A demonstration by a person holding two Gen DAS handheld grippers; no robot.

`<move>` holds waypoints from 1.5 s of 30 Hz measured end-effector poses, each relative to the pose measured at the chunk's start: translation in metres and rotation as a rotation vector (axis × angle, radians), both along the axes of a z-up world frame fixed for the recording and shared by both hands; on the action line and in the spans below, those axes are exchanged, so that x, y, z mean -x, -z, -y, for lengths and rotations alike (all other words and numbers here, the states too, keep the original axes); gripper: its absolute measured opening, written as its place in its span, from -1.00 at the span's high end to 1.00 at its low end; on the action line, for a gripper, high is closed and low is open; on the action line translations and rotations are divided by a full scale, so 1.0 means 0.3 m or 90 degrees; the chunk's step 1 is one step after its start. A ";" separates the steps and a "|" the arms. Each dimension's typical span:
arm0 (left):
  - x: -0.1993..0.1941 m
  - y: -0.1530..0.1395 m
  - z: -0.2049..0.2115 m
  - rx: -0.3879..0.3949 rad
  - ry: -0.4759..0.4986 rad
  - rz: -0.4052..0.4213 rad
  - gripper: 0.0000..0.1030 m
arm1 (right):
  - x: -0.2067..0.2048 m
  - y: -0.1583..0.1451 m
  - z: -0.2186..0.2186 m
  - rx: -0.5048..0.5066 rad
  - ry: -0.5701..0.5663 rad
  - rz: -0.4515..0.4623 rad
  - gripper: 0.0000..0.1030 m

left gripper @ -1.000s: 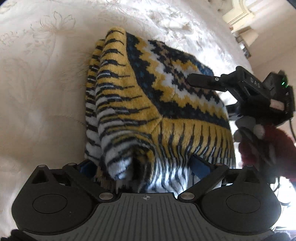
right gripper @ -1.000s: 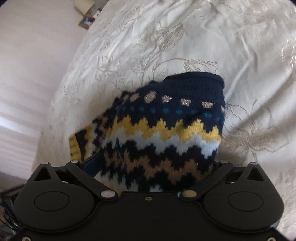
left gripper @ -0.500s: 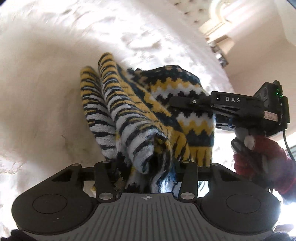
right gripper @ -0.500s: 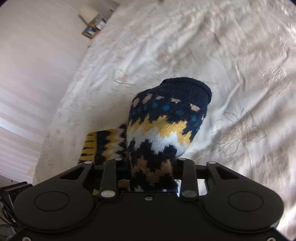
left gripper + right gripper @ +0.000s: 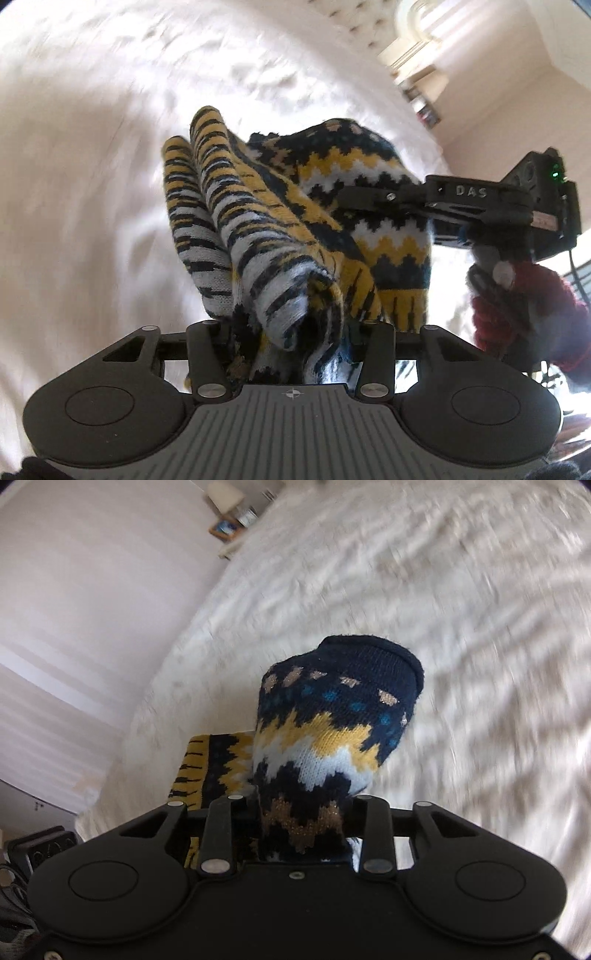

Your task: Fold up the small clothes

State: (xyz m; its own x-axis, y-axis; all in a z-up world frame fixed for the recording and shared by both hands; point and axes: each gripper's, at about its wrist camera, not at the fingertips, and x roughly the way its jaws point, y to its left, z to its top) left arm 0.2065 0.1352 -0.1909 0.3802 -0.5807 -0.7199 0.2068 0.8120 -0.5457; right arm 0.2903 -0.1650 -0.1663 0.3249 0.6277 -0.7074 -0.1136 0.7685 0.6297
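Observation:
A small knitted sweater point(image 5: 280, 236) with navy, yellow and white zigzags hangs bunched above the cream bedspread point(image 5: 92, 166). My left gripper point(image 5: 291, 328) has the striped hem end pinched between its jaws, which are opening slightly. In the right wrist view the navy collar end of the sweater point(image 5: 332, 716) stands up from my right gripper point(image 5: 303, 812). Those jaws clamp it and are also easing open. The right gripper point(image 5: 354, 195) shows from the side in the left wrist view, against the sweater's right edge. The knit hides both pairs of fingertips.
A person's hand in a red knit glove point(image 5: 517, 295) holds the right gripper's handle. The bedspread point(image 5: 480, 627) spreads wide below and is blurred. A pale wall point(image 5: 74, 590) runs along its left side, with a lamp and small items point(image 5: 229, 528) at the far end.
Both grippers went from wide open around the flat sweater to closed on it. They rose and lifted it off the bed, so it now hangs bunched between them.

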 end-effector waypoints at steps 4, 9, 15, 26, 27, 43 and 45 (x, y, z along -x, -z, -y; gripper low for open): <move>0.061 0.176 -0.029 -0.135 -0.031 -0.090 0.05 | 0.053 0.163 0.010 0.114 0.053 -0.062 -0.23; 0.107 0.132 -0.080 -0.170 -0.024 -0.056 0.06 | 0.122 0.160 0.071 0.162 0.122 -0.046 -0.29; 0.045 -0.023 0.001 -0.182 0.022 0.069 0.06 | 0.203 0.022 0.025 0.185 0.068 0.050 0.60; -0.149 0.189 0.154 -0.284 0.070 0.059 0.03 | 0.127 0.217 -0.093 0.298 -0.007 -0.012 0.96; -0.157 0.191 0.151 -0.281 0.070 0.059 0.03 | 0.127 0.226 -0.093 0.298 -0.003 -0.014 0.96; 0.057 0.130 0.176 -0.322 0.117 0.091 -0.16 | 0.381 0.105 -0.202 0.310 -0.058 0.032 0.50; 0.064 0.165 0.173 -0.332 0.130 0.085 -0.52 | 0.399 0.133 -0.225 0.324 -0.069 0.025 0.36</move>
State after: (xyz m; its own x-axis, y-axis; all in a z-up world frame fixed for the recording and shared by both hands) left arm 0.1873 0.0832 -0.2404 0.4051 -0.2328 -0.8842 0.4274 0.9031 -0.0420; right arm 0.1706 -0.0974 -0.2061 0.3097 0.2392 -0.9202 -0.2252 0.9588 0.1734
